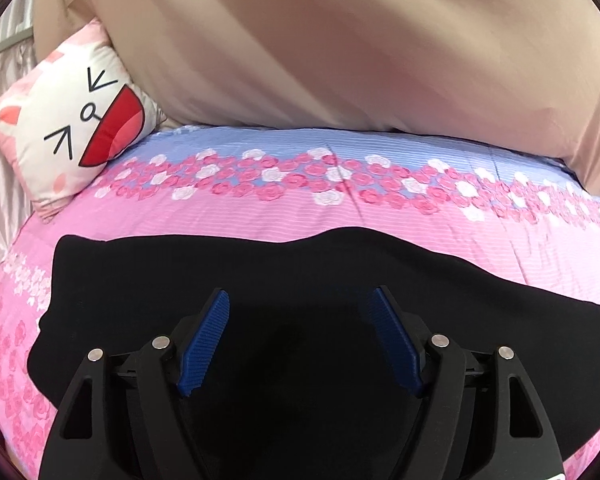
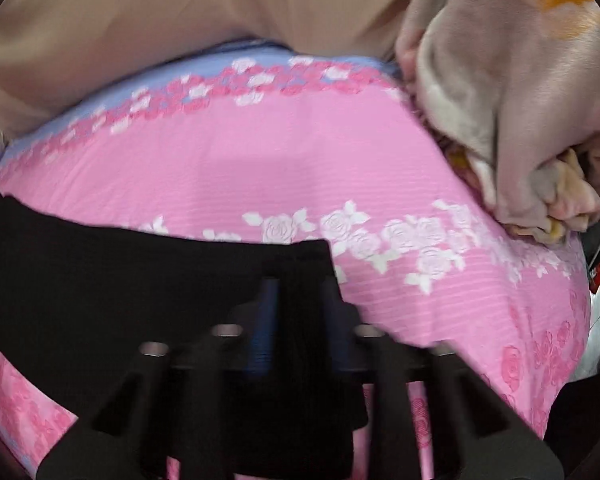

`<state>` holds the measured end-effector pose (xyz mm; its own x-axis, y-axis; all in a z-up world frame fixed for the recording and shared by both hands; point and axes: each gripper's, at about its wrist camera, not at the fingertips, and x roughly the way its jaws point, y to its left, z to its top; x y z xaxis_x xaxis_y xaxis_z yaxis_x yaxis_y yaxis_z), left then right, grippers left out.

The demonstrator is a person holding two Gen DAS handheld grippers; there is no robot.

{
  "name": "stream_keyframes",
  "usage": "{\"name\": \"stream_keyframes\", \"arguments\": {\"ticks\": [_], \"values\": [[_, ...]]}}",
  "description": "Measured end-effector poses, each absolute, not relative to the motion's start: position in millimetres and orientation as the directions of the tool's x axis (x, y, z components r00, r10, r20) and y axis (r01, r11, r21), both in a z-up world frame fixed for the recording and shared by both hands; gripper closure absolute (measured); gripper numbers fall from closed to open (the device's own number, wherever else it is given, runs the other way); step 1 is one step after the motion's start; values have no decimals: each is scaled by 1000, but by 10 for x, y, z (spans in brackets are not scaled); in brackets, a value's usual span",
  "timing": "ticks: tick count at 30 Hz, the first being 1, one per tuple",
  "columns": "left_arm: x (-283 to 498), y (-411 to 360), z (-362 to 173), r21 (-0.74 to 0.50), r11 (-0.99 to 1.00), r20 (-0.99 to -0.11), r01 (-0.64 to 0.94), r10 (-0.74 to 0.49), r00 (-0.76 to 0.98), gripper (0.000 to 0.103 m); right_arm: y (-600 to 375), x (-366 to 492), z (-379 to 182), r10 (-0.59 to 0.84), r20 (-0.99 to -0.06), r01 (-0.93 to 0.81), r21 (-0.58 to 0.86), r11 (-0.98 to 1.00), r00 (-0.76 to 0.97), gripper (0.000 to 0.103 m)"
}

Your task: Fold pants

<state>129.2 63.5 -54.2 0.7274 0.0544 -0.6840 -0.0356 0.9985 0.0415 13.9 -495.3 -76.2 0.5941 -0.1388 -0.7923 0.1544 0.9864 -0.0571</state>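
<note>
Black pants (image 1: 300, 264) lie spread across a pink floral bed sheet (image 1: 260, 216). In the left wrist view my left gripper (image 1: 299, 292) hovers over them with its blue pads (image 1: 204, 344) wide apart and nothing pinched between them. In the blurred right wrist view the pants (image 2: 100, 264) stretch away to the left. My right gripper (image 2: 298, 282) has its fingers close together, with a corner of the black fabric (image 2: 300, 252) pinched between them.
A white cat-face pillow (image 1: 76, 128) rests at the bed's far left. A large beige cushion or cover (image 1: 340, 40) fills the back. A crumpled cream blanket (image 2: 500, 100) is heaped on the bed's right side.
</note>
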Motion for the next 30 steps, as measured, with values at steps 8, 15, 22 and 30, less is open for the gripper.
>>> {"name": "stream_keyframes", "arguments": {"ticks": [8,15,22,30], "values": [[1318,504,-483,83,994,-675,-66,105,730,32,-5111,265,-845,-134,-765,160,-42,986,630,79],[1344,595,-590,88,992,-700,-95,129,702,31,-4765,-15,-584,-21,-710,86,57,995,704,69],[1335,1036,-820,105,981,-726,-164,188,661,16,-4916,20,-885,-130,-765,275,64,959,631,74],[1256,1916,-975,143,940,-737,-309,310,600,16,-3374,526,-762,26,-763,20,51,998,646,72]]}}
